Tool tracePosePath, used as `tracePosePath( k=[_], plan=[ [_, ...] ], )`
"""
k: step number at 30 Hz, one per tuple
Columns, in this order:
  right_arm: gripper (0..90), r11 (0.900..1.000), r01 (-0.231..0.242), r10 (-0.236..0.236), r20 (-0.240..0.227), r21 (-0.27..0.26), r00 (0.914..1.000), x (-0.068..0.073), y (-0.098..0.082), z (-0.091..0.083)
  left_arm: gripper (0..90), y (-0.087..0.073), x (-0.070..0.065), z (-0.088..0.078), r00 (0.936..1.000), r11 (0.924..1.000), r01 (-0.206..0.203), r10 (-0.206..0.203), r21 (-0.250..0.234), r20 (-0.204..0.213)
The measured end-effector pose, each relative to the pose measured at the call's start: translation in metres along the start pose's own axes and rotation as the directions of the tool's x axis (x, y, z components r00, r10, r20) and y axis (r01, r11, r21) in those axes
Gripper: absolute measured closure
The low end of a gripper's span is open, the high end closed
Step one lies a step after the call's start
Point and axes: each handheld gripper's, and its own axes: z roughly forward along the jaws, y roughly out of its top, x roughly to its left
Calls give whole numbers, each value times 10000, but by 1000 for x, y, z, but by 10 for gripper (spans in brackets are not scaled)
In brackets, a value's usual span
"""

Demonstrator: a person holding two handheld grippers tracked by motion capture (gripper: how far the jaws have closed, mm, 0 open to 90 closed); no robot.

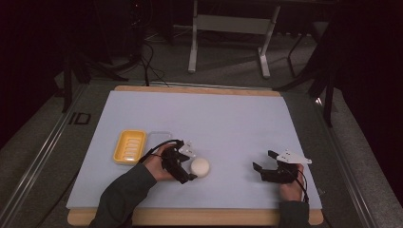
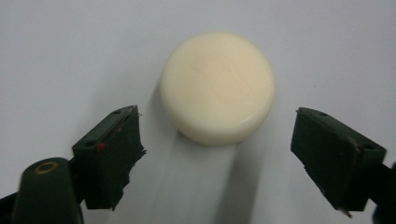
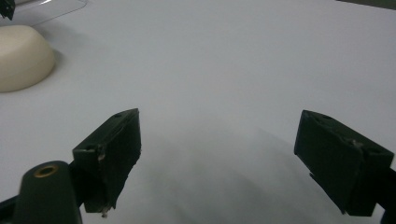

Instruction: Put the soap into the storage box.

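A round cream soap bar (image 1: 200, 167) lies on the white mat (image 1: 214, 118) near the front left. My left gripper (image 1: 191, 166) is open right beside it, jaws wide apart. In the left gripper view the soap bar (image 2: 217, 86) sits just ahead of the gap between the jaws, not touched. My right gripper (image 1: 265, 161) rests open at the front right, nothing between its jaws. The right gripper view shows the soap bar (image 3: 21, 58) far off at its upper left.
A yellow ridged soap dish (image 1: 129, 146) lies left of the left hand, with a clear plastic lid (image 1: 159, 138) next to it. The mat covers a wooden table (image 1: 199, 89). Beyond it stand a desk frame (image 1: 228, 28) and cables on the floor.
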Motion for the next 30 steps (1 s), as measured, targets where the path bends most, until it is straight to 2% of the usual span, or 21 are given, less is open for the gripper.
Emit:
tracePosePath(
  k=[7,19,30],
  plan=[
    [144,10000,22,-22,-23,9,10000,0,0,0,145,4,0,8,9997,9999,49,-46,-102,238],
    [145,10000,76,-76,-35,39,10000,1,0,0,144,9,-2,19,9997,9999,-117,115,78,220],
    [145,10000,70,-70,-53,32,10000,1,0,0,158,9,0,31,9992,9998,-167,163,102,370]
  ],
)
